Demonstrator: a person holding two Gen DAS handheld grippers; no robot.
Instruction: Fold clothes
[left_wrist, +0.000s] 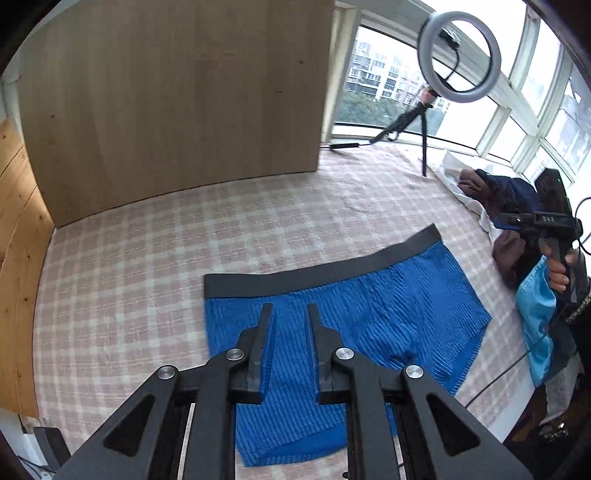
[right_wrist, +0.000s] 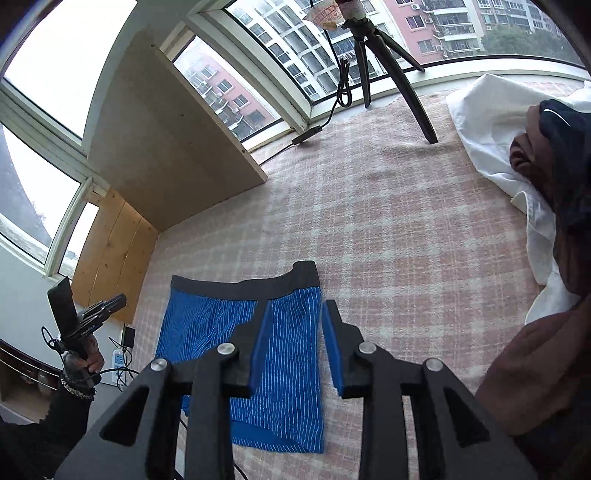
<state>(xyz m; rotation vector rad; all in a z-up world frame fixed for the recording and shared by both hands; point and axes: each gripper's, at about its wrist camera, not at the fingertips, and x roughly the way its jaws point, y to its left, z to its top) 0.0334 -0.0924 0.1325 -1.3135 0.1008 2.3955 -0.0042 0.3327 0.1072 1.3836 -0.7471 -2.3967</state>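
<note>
Blue striped boxer shorts (left_wrist: 369, 314) with a dark grey waistband lie flat on the pink checked cloth. They also show in the right wrist view (right_wrist: 291, 354). My left gripper (left_wrist: 290, 310) is open and empty, hovering over the left half of the shorts. My right gripper (right_wrist: 297, 306) is open and empty, above the right edge of the shorts just below the waistband. The right gripper and its hand also show in the left wrist view (left_wrist: 550, 229), and the left gripper in the right wrist view (right_wrist: 92, 317).
A pile of dark, brown and white clothes (right_wrist: 546, 158) lies at the right. A ring light (left_wrist: 460, 55) on a tripod (right_wrist: 388, 51) stands by the window. A wooden board (left_wrist: 177, 99) stands at the back. A light blue garment (left_wrist: 535, 314) hangs off the right edge.
</note>
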